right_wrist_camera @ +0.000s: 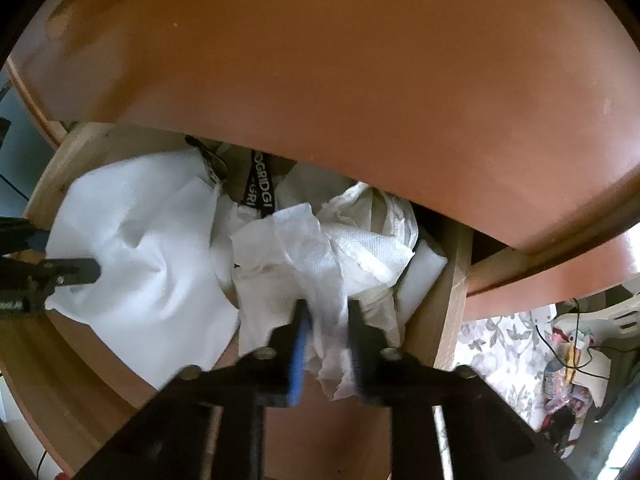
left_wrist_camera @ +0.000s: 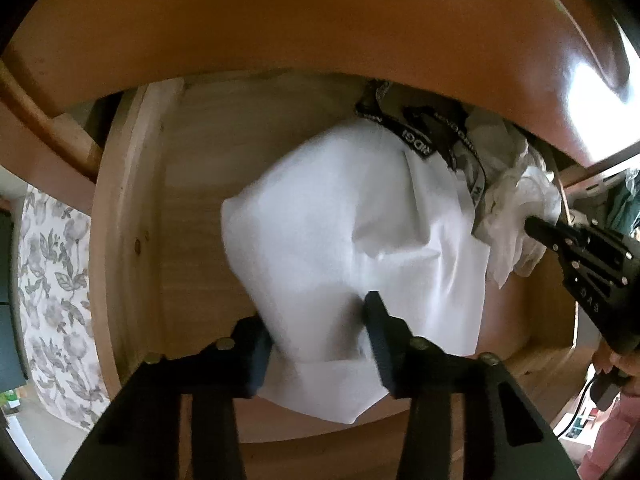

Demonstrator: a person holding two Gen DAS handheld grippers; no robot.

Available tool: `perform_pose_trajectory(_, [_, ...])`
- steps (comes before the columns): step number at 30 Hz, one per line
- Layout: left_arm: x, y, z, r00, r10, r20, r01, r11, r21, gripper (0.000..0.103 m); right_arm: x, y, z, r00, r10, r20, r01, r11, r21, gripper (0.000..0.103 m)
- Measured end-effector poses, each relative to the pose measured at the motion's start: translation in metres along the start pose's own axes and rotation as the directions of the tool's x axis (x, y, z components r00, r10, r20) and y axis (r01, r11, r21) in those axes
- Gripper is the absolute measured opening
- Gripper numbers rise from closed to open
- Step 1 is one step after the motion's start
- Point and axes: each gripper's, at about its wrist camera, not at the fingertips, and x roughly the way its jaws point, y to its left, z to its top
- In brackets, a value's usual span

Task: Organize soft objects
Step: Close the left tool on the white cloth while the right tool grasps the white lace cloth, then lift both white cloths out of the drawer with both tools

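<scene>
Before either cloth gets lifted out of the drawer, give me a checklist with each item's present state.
1. Left tool around the smooth white cloth: ok, cloth between its fingers.
2. Right tool shut on the crumpled white cloth: ok.
3. The two cloths apart: cannot tell, they overlap.
4. Black lettered band free of both tools: ok.
5. Room under the tabletop: cannot tell.
6. Drawer open: ok.

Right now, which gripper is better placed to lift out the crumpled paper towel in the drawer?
Right. The right gripper is already shut on the crumpled paper towel at the drawer's right side. The left gripper straddles the smooth white cloth instead.
</scene>
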Motion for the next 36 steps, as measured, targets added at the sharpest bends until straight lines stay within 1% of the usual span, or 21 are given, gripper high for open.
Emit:
perform_pose_trajectory(3, [-0.002,0.005,0.003,1.000,-0.013,0.023,0.014,1.000,-0.014,0.032,-0.005,0.004,-0.003,1.000,0.005,0.011,-0.005,1.000,-0.010,0.006])
perform_pose_trajectory(5, [-0.005,0.013,-0.001,0.999,-0.032,0.043,0.033,0.999,-0.028,0.029,-0.009,0.006,-0.005,1.000,0.012,0.025,-0.011,1.000,-0.012,0.006])
perform_pose_trajectory(8, [-0.007,0.017,-0.002,0.997,-0.052,0.065,0.054,0.998,-0.038,0.025,-0.023,0.021,-0.006,0.999,0.024,0.039,-0.024,1.000,-0.006,0.006])
perform_pose_trajectory(12, [-0.012,0.018,-0.004,0.994,-0.062,0.095,0.065,0.998,-0.027,0.021,-0.036,0.023,-0.013,0.998,0.033,0.053,-0.033,0.999,-0.002,0.006])
perform_pose_trajectory(15, [-0.017,0.017,-0.006,0.991,-0.068,0.119,0.070,0.997,-0.017,0.019,-0.043,0.023,-0.018,0.997,0.039,0.064,-0.040,0.999,0.003,0.006])
perform_pose_trajectory(18, [-0.019,0.007,-0.011,0.986,-0.076,0.145,0.077,0.997,-0.003,0.018,-0.053,0.018,-0.023,0.996,0.046,0.074,-0.046,0.999,0.004,0.005])
perform_pose_trajectory(25, [-0.043,0.003,-0.018,0.972,-0.082,0.221,0.079,0.997,0.025,0.017,-0.064,0.012,-0.022,0.992,0.054,0.112,-0.057,0.998,0.018,0.004])
perform_pose_trajectory(31, [-0.061,-0.001,-0.023,0.961,-0.080,0.266,0.072,0.997,0.041,0.017,-0.090,0.010,-0.027,0.985,0.058,0.160,-0.063,0.998,0.025,0.004])
perform_pose_trajectory(34, [-0.063,-0.001,-0.025,0.956,-0.079,0.283,0.072,0.997,0.036,0.017,-0.107,0.008,-0.029,0.979,0.058,0.194,-0.065,0.998,0.026,0.004])
perform_pose_trajectory(36, [-0.072,0.002,-0.028,0.952,-0.081,0.296,0.074,0.997,0.033,0.017,-0.114,0.007,-0.029,0.975,0.058,0.213,-0.066,0.997,0.029,0.004])
